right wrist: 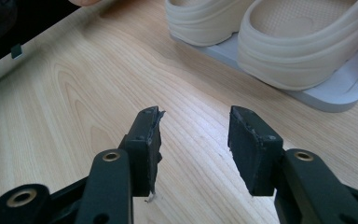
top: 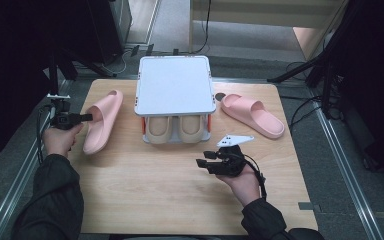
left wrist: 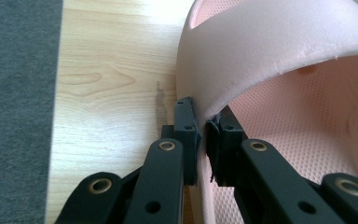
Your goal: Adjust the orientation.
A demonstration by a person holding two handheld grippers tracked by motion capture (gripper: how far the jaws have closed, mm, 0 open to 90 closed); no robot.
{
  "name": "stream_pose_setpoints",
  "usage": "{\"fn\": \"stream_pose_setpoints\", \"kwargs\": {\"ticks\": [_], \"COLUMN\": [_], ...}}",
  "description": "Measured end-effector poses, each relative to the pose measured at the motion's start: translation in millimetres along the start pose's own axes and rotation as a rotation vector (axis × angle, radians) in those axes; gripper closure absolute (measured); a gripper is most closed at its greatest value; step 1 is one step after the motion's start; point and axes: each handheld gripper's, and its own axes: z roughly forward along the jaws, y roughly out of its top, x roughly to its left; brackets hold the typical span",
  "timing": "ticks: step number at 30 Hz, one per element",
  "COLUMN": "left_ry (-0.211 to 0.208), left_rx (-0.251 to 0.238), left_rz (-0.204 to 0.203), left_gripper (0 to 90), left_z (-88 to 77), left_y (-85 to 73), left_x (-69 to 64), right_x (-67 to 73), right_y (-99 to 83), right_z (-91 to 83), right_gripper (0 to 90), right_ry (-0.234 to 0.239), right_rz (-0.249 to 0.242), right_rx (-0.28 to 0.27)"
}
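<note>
Two claws were in use. Left claw (left wrist: 203,135) had clamped the strap edge of the pink slipper (top: 102,120) lying left of the rack (top: 175,102). Right claw (right wrist: 193,149) stood open, empty, over the desk (top: 180,190) before the rack.

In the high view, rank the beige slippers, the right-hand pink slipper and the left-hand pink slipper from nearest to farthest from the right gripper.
1. Beige slippers, on the rack's lower shelf, just beyond the right gripper.
2. Right-hand pink slipper, at the table's far right.
3. Left-hand pink slipper, across the table, pinched by the left gripper.
</note>
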Motion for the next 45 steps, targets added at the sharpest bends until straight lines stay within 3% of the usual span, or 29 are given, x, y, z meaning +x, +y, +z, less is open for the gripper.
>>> {"fn": "stream_pose_setpoints", "kwargs": {"ticks": [4,9,16,22,26,32,34,37,40,45], "left_ry": [-0.005,-0.057,-0.027,0.012,0.026,0.028,0.023,0.02,-0.017,-0.04], "left_rx": [0.008,0.012,0.031,0.026,-0.001,0.002,0.001,0.011,0.017,0.019], "left_rz": [0.007,-0.012,0.004,0.028,0.076,0.127,0.125,0.154,0.158,0.179], "left_gripper": [83.7,83.6,83.1,82.7,82.7,82.4,82.4,82.1,82.2,82.0], "left_z": [4.0,7.1,1.4,-14.1,-27.5,-37.8,-36.9,-32.6,-24.7,-11.9], "left_y": [4.9,14.8,45.1,75.5,95.9,120.4,126.1,133.3,140.4,146.3], "left_x": [-7.2,-21.1,-42.9,-62.0,-82.4,-110.6,-121.1,-137.6,-153.4,-177.7], "right_x": [-0.5,-1.8,-1.1,0.2,0.9,0.1,0.0,-0.3,-1.1,-1.6], "right_y": [1.6,3.6,6.1,6.4,6.8,7.4,7.5,7.8,8.1,8.3], "right_z": [0.8,0.5,2.4,3.0,2.3,2.1,2.1,1.7,0.9,-0.7], "right_gripper": [54.5,54.5,54.5,54.7,54.7,54.7,54.7,54.7,54.7,54.7], "right_ry": [0.008,0.006,0.016,0.012,0.021,0.022,0.025,0.029,0.028,0.029], "right_rz": [0.0,0.004,-0.005,-0.011,-0.015,-0.014,-0.011,-0.009,-0.009,-0.005], "right_rx": [0.003,-0.005,-0.008,-0.008,-0.013,-0.017,-0.017,-0.019,-0.021,-0.024]}}
